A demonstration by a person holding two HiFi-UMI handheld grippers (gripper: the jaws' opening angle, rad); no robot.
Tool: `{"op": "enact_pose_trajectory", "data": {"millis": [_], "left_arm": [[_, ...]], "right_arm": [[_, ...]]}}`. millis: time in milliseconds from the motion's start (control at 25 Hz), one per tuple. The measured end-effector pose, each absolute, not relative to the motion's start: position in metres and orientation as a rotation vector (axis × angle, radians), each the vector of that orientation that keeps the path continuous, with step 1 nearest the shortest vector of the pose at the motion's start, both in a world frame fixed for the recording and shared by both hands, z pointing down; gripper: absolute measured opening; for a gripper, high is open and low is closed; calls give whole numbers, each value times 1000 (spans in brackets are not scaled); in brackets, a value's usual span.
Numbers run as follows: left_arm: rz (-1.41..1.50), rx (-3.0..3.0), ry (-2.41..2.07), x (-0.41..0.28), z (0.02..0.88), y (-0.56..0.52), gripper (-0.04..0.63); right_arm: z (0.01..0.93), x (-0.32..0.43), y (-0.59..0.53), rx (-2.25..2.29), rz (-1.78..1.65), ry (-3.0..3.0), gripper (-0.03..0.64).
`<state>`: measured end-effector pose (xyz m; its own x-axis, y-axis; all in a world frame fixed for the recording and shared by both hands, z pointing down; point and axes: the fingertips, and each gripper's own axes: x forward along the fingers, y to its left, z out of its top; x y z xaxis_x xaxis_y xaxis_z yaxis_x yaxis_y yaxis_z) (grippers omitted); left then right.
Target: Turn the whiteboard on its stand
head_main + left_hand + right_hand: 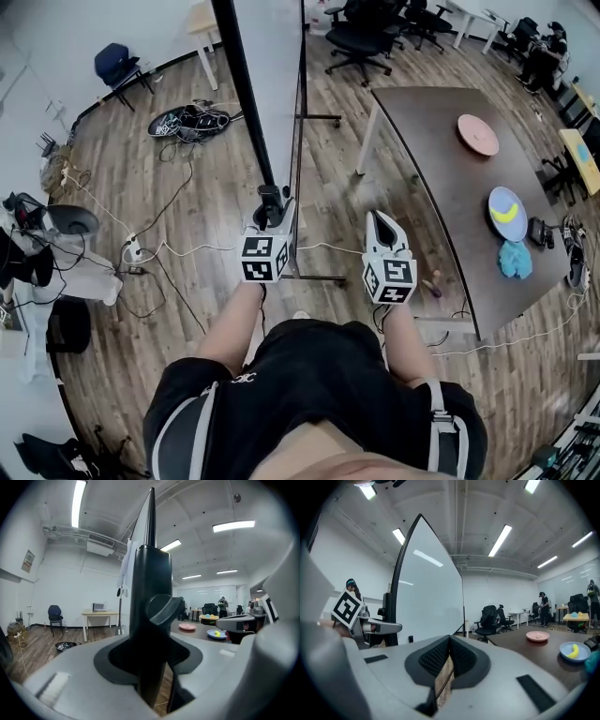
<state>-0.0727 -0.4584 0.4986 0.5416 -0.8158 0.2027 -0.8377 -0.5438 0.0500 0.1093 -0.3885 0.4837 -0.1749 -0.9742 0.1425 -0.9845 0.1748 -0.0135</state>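
Observation:
The whiteboard [281,84] stands on its wheeled stand [317,277], seen edge-on from above in the head view. My left gripper [272,202] is shut on the board's black side frame [150,620], just under a black knob [164,609]. My right gripper [382,220] hangs free to the right of the board, its jaws shut with nothing in them. In the right gripper view the white board face [429,592] fills the left, and the left gripper [377,627] shows at its black edge.
A dark table [450,178] to the right carries a pink plate [478,134], a blue plate with a banana [507,214] and a teal cloth [515,259]. Cables [169,248] trail over the wooden floor at the left. Office chairs [361,37] stand behind.

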Motion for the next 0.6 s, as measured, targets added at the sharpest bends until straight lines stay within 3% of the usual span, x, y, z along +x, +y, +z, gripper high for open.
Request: {"op": "enact_pose_trajectory", "data": {"millis": [600], "left_arm": [[267, 2584, -1426, -70, 500, -406, 175]], "right_arm": [[482, 163, -302, 1931, 243, -2389, 8]]}}
